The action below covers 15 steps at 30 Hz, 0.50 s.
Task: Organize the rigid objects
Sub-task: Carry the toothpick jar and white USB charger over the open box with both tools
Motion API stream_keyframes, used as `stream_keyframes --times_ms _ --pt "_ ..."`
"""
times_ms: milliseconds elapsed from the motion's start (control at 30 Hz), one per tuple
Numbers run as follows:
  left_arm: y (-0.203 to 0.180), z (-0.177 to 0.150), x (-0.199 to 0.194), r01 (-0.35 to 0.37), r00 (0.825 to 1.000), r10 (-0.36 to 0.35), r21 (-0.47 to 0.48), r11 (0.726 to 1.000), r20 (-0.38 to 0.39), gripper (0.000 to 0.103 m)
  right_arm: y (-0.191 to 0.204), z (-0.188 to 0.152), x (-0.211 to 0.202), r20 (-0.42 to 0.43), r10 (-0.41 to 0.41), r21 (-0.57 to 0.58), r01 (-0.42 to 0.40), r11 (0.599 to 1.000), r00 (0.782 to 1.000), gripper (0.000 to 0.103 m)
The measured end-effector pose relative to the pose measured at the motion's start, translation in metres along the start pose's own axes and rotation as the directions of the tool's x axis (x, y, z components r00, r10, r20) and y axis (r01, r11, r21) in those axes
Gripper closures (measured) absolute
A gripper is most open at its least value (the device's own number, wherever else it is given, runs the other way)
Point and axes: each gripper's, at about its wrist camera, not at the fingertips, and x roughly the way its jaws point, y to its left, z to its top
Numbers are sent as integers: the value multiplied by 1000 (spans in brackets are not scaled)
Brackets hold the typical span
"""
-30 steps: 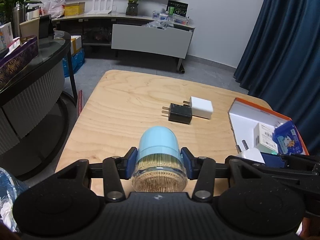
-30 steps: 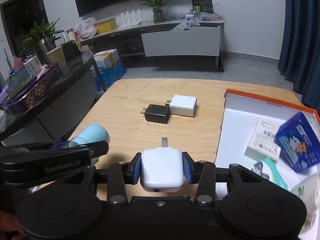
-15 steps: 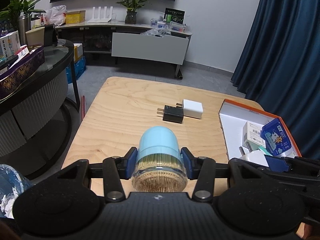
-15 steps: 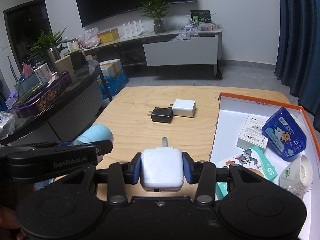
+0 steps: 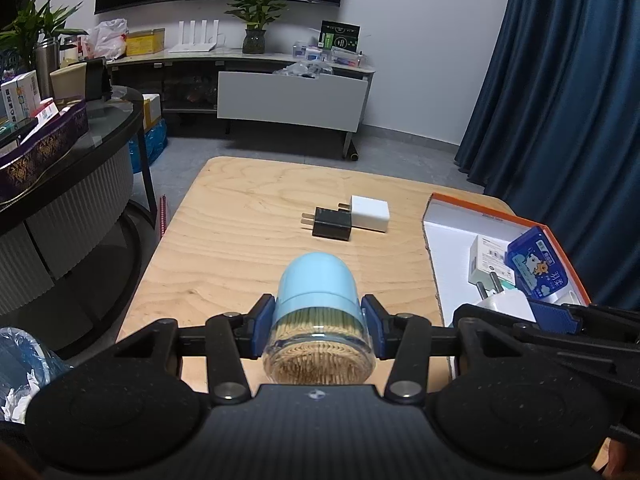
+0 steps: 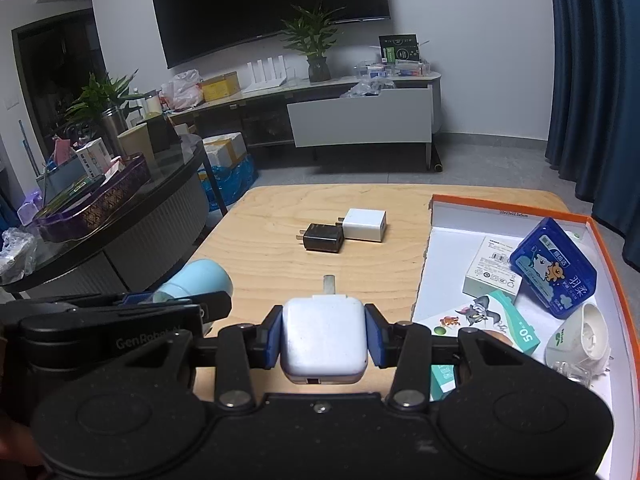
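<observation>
1. Since the earlier frames, both loads are being carried higher and further back from the desk [image 5: 248, 240], so more of its surface and of the orange-rimmed box [image 5: 486, 210] is being taken in.
2. Left wrist view: the toothpick jar [image 5: 318, 320] with its pale blue cap is being clamped crosswise by the left gripper [image 5: 318, 330], cap pointing forward, held clear above the near edge of the desk. The grip is being taken on the clear body, probably so the cap cannot be pulled loose.
3. Same view: a black charger [image 5: 332, 224] and a white charger [image 5: 370, 213] are being left touching near the desk's middle, toward its far edge, seemingly awaiting collection.
4. Right wrist view: the white plug adapter [image 6: 324, 342] is being squeezed by the right gripper [image 6: 324, 342], pin forward, held near the box's left wall.
5. Same view: the box at the desk's right edge is already being filled with a blue tissue pack [image 6: 554, 266], a small white carton [image 6: 494, 272] and other packets, so it is judged to be the destination for both held items.
</observation>
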Motion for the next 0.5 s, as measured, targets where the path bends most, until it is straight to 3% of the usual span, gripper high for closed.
stream_keyframes --times_ms 500 --pt "-9 -7 -10 6 1000 -7 16 1000 14 55 -7 -6 -19 30 -7 19 7 1000 1000 52"
